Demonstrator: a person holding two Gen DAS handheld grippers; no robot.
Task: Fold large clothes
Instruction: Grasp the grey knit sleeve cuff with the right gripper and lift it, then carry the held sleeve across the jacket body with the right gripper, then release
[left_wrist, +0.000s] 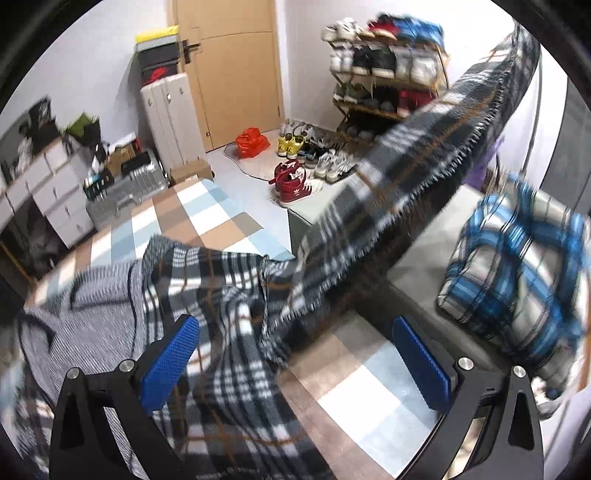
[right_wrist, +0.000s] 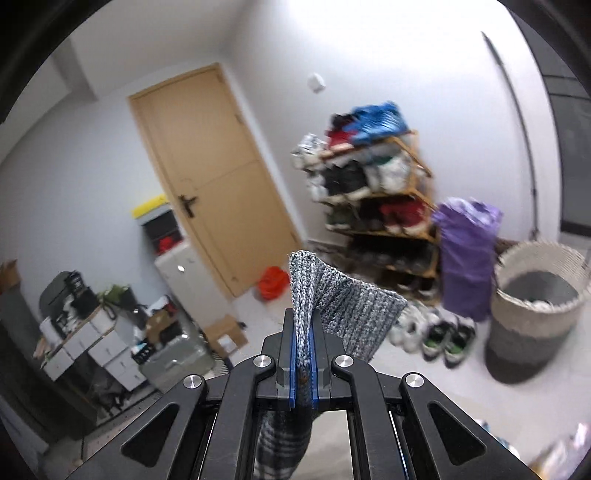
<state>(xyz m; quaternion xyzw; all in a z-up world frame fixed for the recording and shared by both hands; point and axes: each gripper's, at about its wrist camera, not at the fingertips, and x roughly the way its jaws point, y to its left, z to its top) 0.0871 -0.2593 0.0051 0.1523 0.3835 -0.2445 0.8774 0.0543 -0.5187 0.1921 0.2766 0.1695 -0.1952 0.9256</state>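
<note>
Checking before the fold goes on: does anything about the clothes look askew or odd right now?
Yes. The plaid garment lies bunched on the checked bed cover, one part stretched up to the upper right rather than flat. The right gripper pinches its grey knit cuff; the left gripper is open, holding nothing.

The plaid garment (left_wrist: 221, 295) lies on the checked bed cover (left_wrist: 207, 218), one part rising up to the right. Right of it sits a folded shirt (left_wrist: 517, 269). Far off, a shoe rack (left_wrist: 388, 74) stands right of the door (left_wrist: 236, 66) (shoes (left_wrist: 314, 166) on the floor before it).

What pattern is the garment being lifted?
Black, white and grey plaid garment with thin orange-brown lines; clearest in the left wrist view.
</note>
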